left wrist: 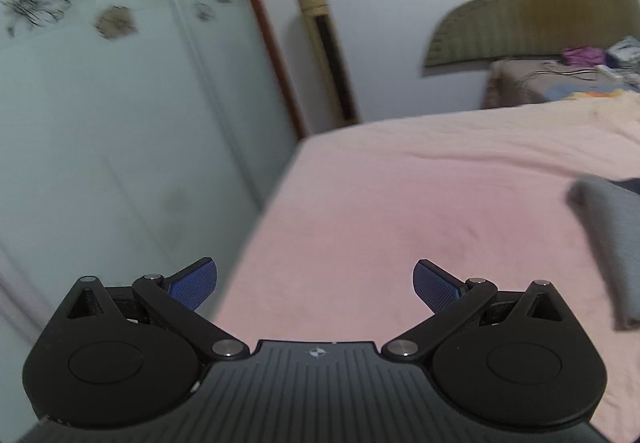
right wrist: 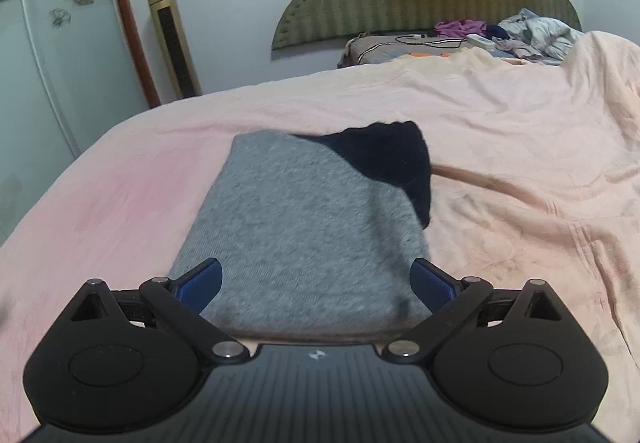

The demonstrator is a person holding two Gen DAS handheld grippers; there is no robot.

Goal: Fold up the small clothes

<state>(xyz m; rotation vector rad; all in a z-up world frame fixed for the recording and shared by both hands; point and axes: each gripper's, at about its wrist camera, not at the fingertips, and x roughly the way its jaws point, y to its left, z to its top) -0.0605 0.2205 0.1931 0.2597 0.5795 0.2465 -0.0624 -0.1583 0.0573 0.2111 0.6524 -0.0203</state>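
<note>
Both grippers — left [left wrist: 315, 285], right [right wrist: 316, 283] — gape wide, empty; grey garment [right wrist: 304, 239], seemingly folded, on pink blanket [right wrist: 500, 115].

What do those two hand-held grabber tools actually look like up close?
The left gripper and right gripper look identical: a ribbed dark body with a small white emblem, two round black discs, black link arms joined by silver pins, and two fingers with textured blue pads. No cables, hands or sleeves show.

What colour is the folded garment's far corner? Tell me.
Dark navy, nearly black, on the grey garment; the right wrist view shows it best.
</note>
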